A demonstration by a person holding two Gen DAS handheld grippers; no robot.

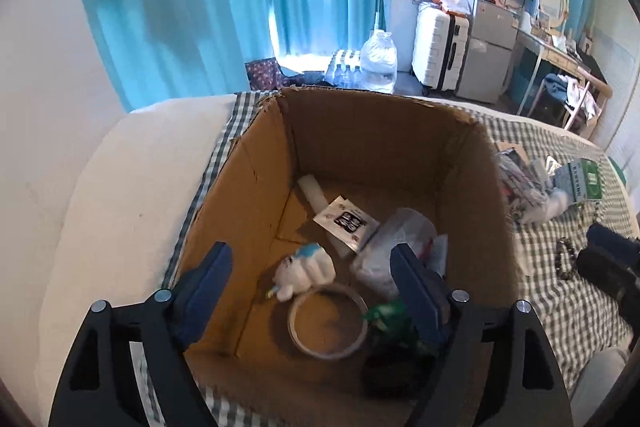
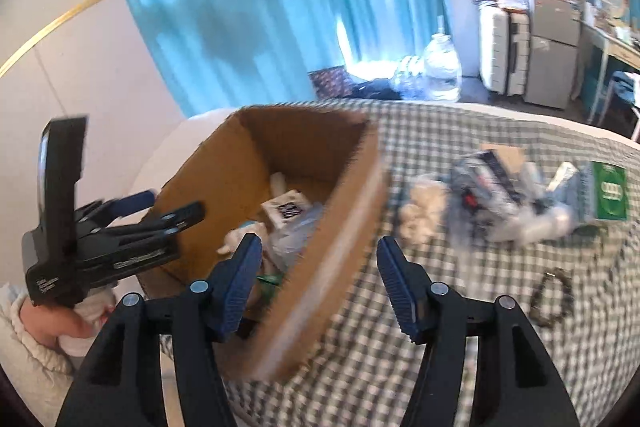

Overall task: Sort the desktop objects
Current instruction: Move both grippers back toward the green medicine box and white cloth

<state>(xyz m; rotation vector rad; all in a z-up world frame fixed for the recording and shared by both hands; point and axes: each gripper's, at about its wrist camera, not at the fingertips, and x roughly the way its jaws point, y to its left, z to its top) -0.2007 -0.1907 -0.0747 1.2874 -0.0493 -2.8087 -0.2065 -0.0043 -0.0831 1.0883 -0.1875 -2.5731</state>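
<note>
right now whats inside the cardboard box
In the cardboard box: a tape roll, a small white plush toy, a white packet, a clear plastic bag and something green. Whatever lies beneath them is hidden.

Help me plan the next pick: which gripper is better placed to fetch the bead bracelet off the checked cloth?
Probably the right gripper: open, empty, over the checked cloth, with the bead bracelet just to its right. The left gripper, also open, hangs over the cardboard box.
</note>
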